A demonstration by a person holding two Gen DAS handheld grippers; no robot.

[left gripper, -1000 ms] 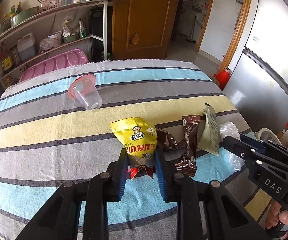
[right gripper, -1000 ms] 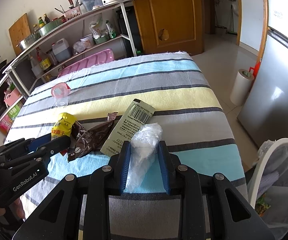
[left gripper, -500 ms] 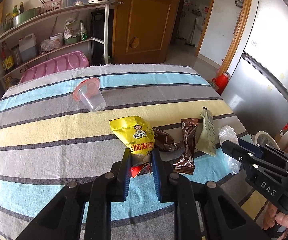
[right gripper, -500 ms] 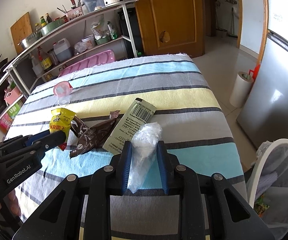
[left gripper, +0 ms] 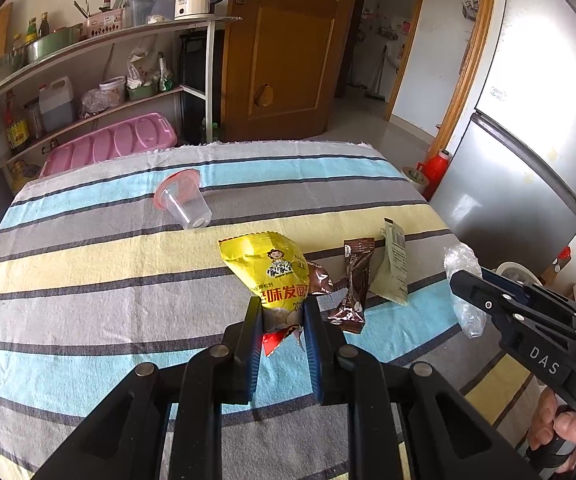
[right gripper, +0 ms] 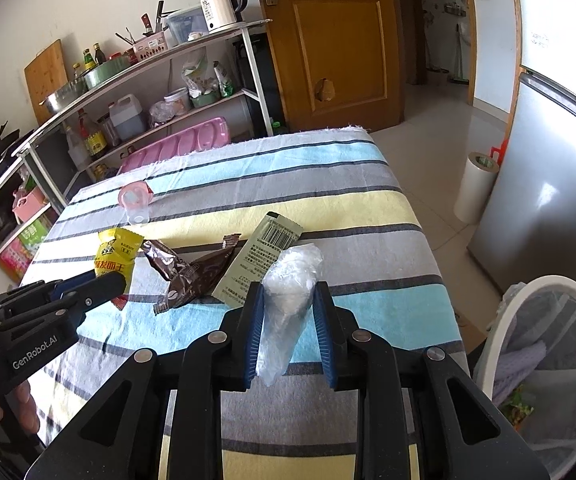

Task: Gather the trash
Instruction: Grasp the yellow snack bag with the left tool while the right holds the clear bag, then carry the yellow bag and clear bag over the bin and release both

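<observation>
- Daylight, bright and even; it comes from the far doorway (left gripper: 384, 40) and the right side.
- Glare patch on the fridge (right gripper: 548, 196); floor (right gripper: 440, 128) by the door is washed out.
- Soft, short shadows under the wrappers on the striped cloth (left gripper: 87, 264).
- Strong fisheye bend: shelf rack (left gripper: 99, 40) curves, corners are vignetted black.
- Focus is sharp, no motion blur.

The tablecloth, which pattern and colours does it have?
The tablecloth has blue, grey and yellow stripes; best in the right wrist view.
</observation>
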